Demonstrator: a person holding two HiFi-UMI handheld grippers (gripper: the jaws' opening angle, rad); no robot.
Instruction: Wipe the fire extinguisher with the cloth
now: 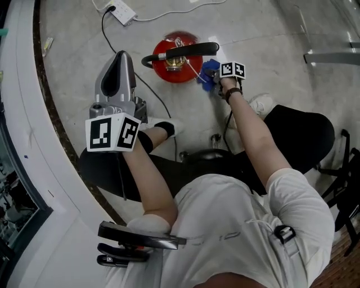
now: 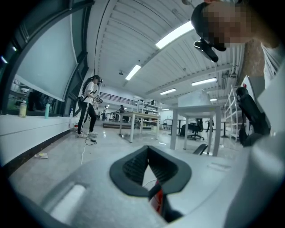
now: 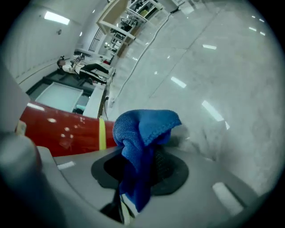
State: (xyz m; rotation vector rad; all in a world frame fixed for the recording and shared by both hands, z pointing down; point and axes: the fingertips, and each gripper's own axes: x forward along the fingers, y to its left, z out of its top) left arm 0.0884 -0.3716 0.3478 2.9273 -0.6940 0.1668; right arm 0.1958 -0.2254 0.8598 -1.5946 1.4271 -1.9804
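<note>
A red fire extinguisher (image 1: 177, 66) stands on the pale floor, with a black hose (image 1: 180, 50) curved over its top. My right gripper (image 1: 214, 79) is down at its right side, shut on a blue cloth (image 1: 208, 70). In the right gripper view the bunched cloth (image 3: 144, 129) sticks out between the jaws, and the red body (image 3: 58, 133) with a yellow band lies just to the left. My left gripper (image 1: 121, 57) hangs left of the extinguisher, apart from it. Its pads (image 2: 133, 167) meet at the tip with nothing held.
A white power strip (image 1: 121, 11) and cables lie on the floor behind the extinguisher. A black stool (image 1: 304, 135) stands at the right, and a curved white ledge (image 1: 22, 140) runs down the left. In the left gripper view a person (image 2: 89, 107) and tables (image 2: 142, 120) stand far off.
</note>
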